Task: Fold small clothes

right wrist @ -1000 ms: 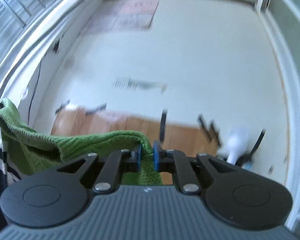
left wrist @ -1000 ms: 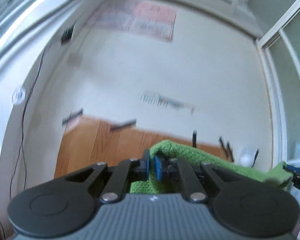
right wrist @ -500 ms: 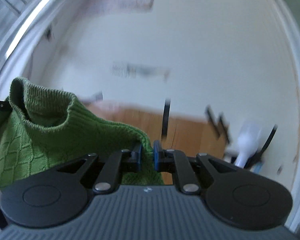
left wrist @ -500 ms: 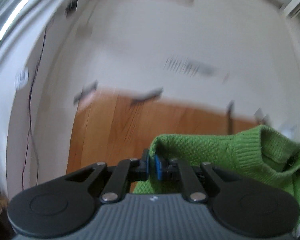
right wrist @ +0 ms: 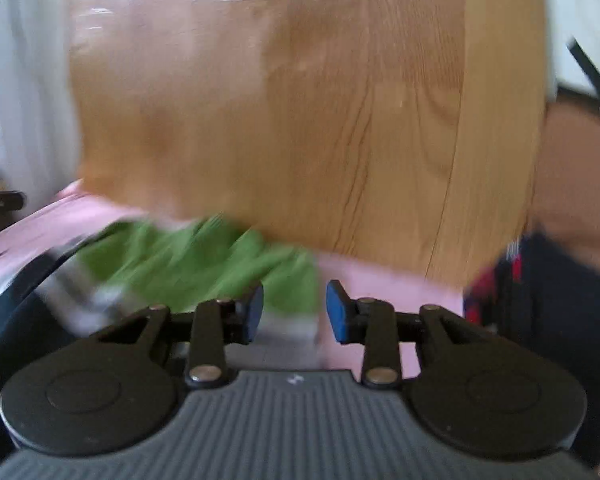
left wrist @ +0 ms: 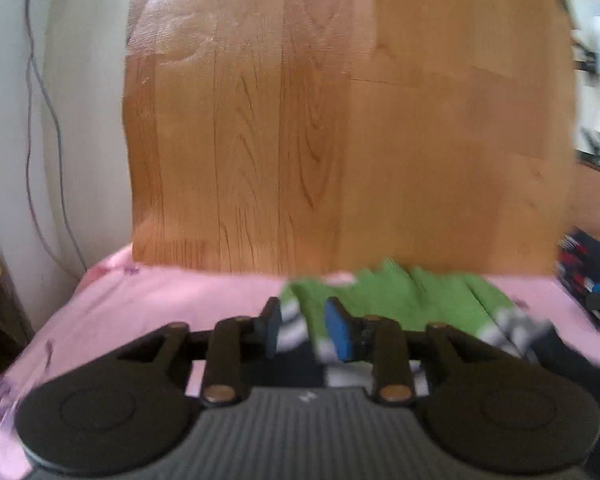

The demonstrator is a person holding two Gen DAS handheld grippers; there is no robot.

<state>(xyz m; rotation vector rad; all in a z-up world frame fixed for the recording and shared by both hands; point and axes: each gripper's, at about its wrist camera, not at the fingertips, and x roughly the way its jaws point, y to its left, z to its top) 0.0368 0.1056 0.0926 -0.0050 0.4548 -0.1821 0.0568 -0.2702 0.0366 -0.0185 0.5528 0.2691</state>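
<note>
A green knit sweater (left wrist: 412, 300) with grey and white stripes at its hem lies crumpled on the pink sheet (left wrist: 172, 300) at the foot of a wooden headboard. My left gripper (left wrist: 306, 330) hovers low over the sweater's left part. Its jaws are opening, and a loose fold of green and striped cloth sits in the gap, not pinched. In the right wrist view the same sweater (right wrist: 172, 264) spreads to the left. My right gripper (right wrist: 296, 312) is at its right edge, jaws opening, with cloth below the gap and nothing pressed. Both views are blurred.
The wooden headboard (left wrist: 340, 140) rises straight ahead. A dark stack of folded clothes (left wrist: 588, 272) sits at the right on the bed, also seen as the dark stack (right wrist: 516, 280). A cable (left wrist: 40, 92) hangs down the white wall at left.
Both grippers have swung down from facing the wall to facing the bed. The sweater, earlier held up in shut jaws, now lies on the pink sheet, and both pairs of jaws have parted.
</note>
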